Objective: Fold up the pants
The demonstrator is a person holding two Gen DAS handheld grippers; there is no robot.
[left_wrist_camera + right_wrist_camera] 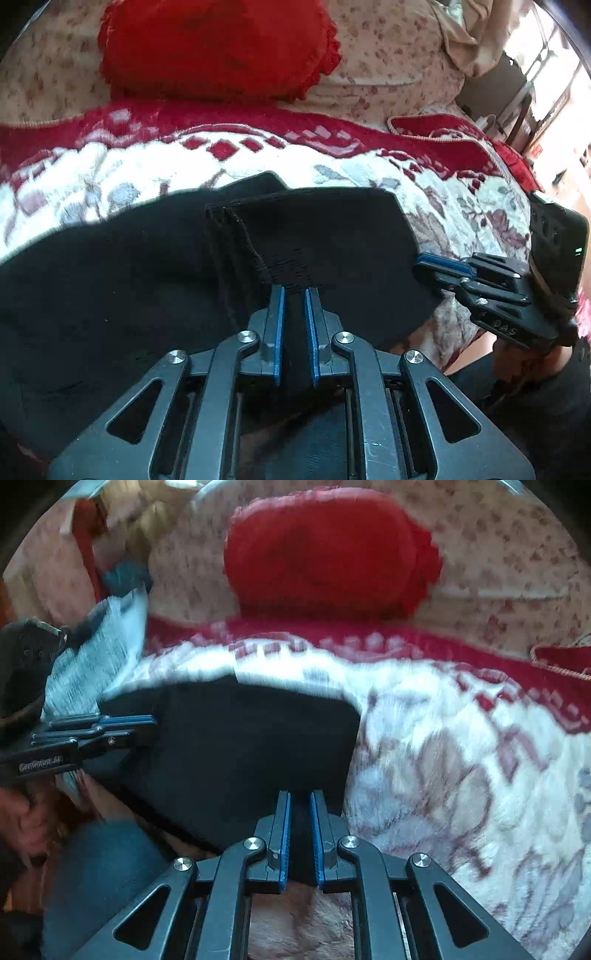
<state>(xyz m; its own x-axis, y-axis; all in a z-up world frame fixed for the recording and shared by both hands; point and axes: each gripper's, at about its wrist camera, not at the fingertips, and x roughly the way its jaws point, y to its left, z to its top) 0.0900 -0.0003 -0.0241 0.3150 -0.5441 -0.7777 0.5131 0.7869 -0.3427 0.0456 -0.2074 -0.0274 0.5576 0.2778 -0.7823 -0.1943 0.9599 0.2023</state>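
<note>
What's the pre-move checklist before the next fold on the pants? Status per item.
1. Left claw grip: black pants fabric sits between its blue pads. ok.
2. Right claw grip: dark fabric runs between its pads too. ok.
3. Both claws on the same near edge of the garment: the right claw shows at the pants' edge in the left wrist view. ok.
4. Fabric flat: a ribbed folded band is bunched up ahead of the left claw. not ok.
5. Landing area on the blanket: bare fleece beyond the pants; the red pillow sits farther back. ok.
6. Legs aligned underneath: hidden. cannot tell.
</note>
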